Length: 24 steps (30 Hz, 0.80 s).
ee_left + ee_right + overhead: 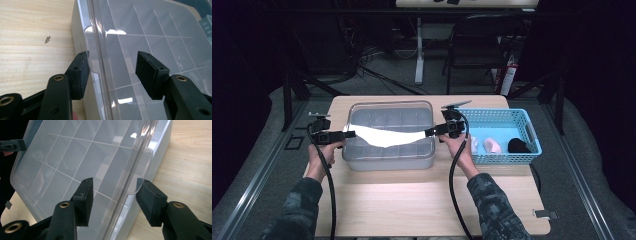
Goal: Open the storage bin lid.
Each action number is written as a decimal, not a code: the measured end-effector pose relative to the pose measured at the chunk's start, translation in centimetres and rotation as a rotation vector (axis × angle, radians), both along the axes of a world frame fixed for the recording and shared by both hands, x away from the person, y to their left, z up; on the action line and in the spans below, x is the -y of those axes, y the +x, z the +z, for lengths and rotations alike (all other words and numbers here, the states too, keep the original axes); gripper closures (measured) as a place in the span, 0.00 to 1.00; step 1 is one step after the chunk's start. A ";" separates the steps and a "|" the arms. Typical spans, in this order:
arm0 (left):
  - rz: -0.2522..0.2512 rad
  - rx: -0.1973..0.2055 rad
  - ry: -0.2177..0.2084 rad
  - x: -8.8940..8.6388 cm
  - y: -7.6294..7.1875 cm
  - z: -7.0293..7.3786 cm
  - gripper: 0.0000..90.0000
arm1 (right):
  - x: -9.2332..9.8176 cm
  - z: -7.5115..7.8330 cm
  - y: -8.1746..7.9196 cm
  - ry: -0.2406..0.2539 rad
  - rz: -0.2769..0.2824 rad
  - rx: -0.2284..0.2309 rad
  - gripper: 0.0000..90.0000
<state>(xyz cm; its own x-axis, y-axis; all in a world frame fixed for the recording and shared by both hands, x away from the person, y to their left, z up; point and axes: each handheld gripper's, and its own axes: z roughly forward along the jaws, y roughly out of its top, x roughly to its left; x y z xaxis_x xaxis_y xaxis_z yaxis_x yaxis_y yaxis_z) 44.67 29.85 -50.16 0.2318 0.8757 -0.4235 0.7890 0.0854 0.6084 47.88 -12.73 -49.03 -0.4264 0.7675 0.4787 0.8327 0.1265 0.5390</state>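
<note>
A clear plastic box (pixel 387 159) with several inner compartments stands in the middle of the wooden table (pixel 412 200). Its clear lid (pixel 387 136) lies across the top and catches a bright glare. My left gripper (pixel 348 134) reaches in from the box's left end. In the left gripper view its jaws (pixel 112 58) straddle the rim of the lid (pixel 150 32), one jaw against the lid's tab (pixel 88 60). My right gripper (pixel 430 132) comes in from the right end. Its jaws (pixel 115 185) straddle the rim of the lid (pixel 75 152) beside the tab (pixel 143 170). Both grippers are open.
A blue slotted basket (pixel 532 134) sits right of the box, holding pale pink items (pixel 492 145) and a black item (pixel 517 146). Black cables trail from both grippers toward the table's near edge. A chair and a table leg stand beyond the far edge.
</note>
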 end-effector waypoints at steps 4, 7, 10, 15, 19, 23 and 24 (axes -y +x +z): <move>0.008 0.014 -0.016 -0.2 -0.2 0.1 0.51 | 0.2 0.0 -0.1 0.027 -0.002 -0.002 0.59; 0.005 0.022 -0.019 -0.3 -0.4 0.4 0.53 | 0.6 0.2 -0.2 0.045 -0.007 0.002 0.63; 0.016 0.035 -0.034 -0.4 -0.6 0.7 0.53 | 0.7 0.3 -0.3 0.059 -0.010 0.003 0.65; 0.023 0.065 -0.048 -0.9 -1.2 1.7 0.54 | 0.9 0.9 -0.7 0.099 -0.001 0.010 0.67; 0.027 0.085 -0.062 -1.2 -1.7 2.5 0.56 | 0.8 1.6 -1.2 0.108 0.009 0.027 0.68; 0.026 0.102 -0.059 -1.2 -2.2 3.0 0.58 | 0.7 2.3 -1.8 0.096 0.005 0.042 0.69; 0.027 0.102 -0.062 -1.2 -2.3 3.0 0.58 | 0.7 2.3 -1.8 0.098 0.007 0.044 0.69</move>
